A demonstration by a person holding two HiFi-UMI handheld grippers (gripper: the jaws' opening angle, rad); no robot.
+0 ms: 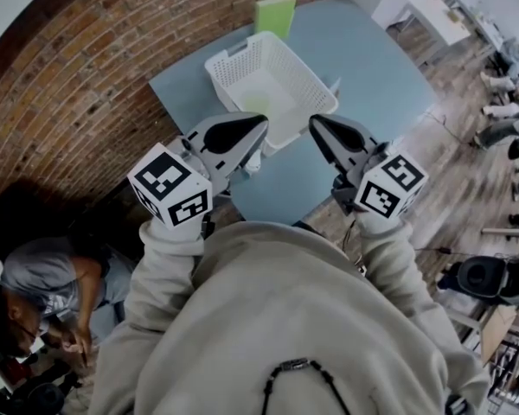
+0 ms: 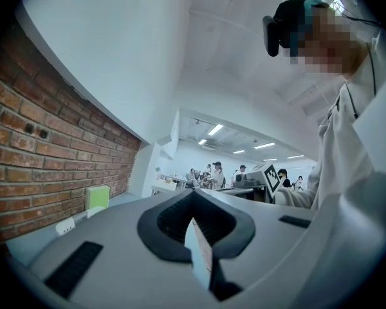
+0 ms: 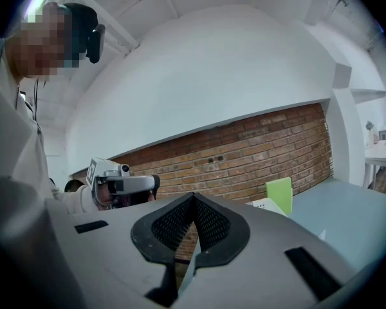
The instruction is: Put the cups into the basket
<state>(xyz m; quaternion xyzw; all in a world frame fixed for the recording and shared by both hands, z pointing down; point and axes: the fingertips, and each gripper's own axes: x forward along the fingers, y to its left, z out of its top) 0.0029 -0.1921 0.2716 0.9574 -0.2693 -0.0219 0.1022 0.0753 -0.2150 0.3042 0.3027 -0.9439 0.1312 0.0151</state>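
Head view, alone in taking in the whole layout: nearest, a beige sweater [image 1: 277, 318] with two sleeves. Just past it, left tongs [image 1: 240, 135] and right tongs [image 1: 330, 135], side by side and apart, raised over the near edge of the blue-grey table [image 1: 372, 76]. Beyond, one white basket [image 1: 307, 76] on the table's left half, with a pale green shape [image 1: 258, 104] on its floor. Maybe a cup; cannot tell. Farthest, one green board [image 1: 275, 14] upright at the table's far edge, just behind the basket. Bare table right of the basket and along the near edge. Brick wall [image 1: 86, 67] close on the left, wood floor [image 1: 450, 162] on the right. One person [image 1: 43, 288] crouched low at the left, well off the table.

Left gripper view: left tongs [image 2: 194, 197] clenched, pads meeting on nothing. Low at left, a bit of basket rim [image 2: 65, 225] and the green board [image 2: 98, 196]. Far off, a lit room with several people, unseen from the head.

Right gripper view: right tongs [image 3: 194, 199] clenched too, empty. Across, the left tongs [image 3: 125, 184] side-on. Further, the green board [image 3: 280, 195] and the table [image 3: 354, 201] stretching right.

Counted: two tongs, one basket, one board.
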